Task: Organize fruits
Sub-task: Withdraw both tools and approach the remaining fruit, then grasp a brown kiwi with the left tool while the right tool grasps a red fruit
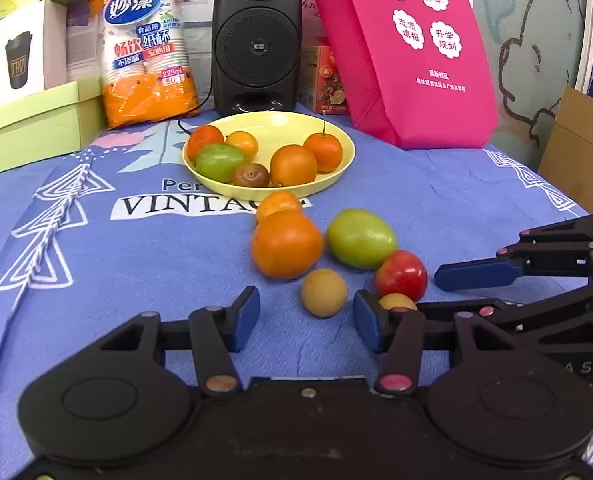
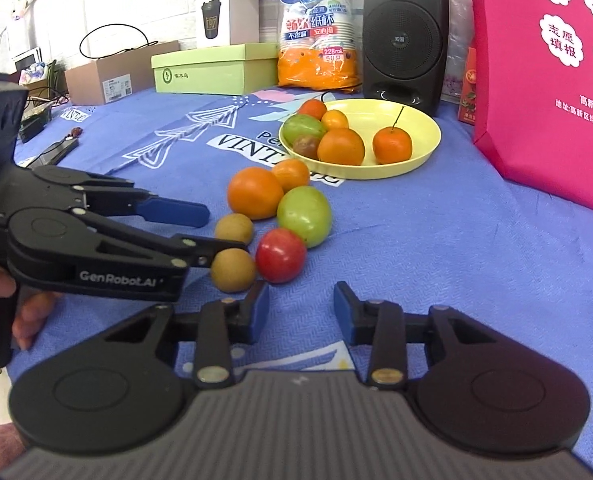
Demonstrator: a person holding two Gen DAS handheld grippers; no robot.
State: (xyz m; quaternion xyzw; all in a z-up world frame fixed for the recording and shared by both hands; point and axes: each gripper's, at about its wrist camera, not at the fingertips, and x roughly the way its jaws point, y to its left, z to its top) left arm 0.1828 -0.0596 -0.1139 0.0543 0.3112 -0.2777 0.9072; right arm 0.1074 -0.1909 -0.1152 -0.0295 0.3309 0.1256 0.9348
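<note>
A yellow plate [image 1: 336,168] [image 2: 424,148] holds several fruits: oranges, a green fruit and a brown one. On the blue cloth in front of it lie a big orange [image 1: 286,244] [image 2: 255,192], a small orange [image 1: 277,204] [image 2: 292,174], a green fruit [image 1: 361,243] [image 2: 305,215], a red fruit [image 1: 401,274] [image 2: 280,255] and two tan round fruits [image 1: 323,293] [image 2: 232,270]. My left gripper [image 1: 306,320] [image 2: 212,236] is open, with one tan fruit just ahead of its gap. My right gripper [image 2: 301,308] [image 1: 428,292] is open and empty, just short of the red fruit.
A black speaker [image 1: 256,36], an orange pack of paper cups [image 1: 148,48], a pink bag [image 1: 408,48] and green boxes [image 1: 28,120] stand behind the plate. A cardboard box [image 1: 580,148] is at the right edge. Open cloth lies left of the fruits.
</note>
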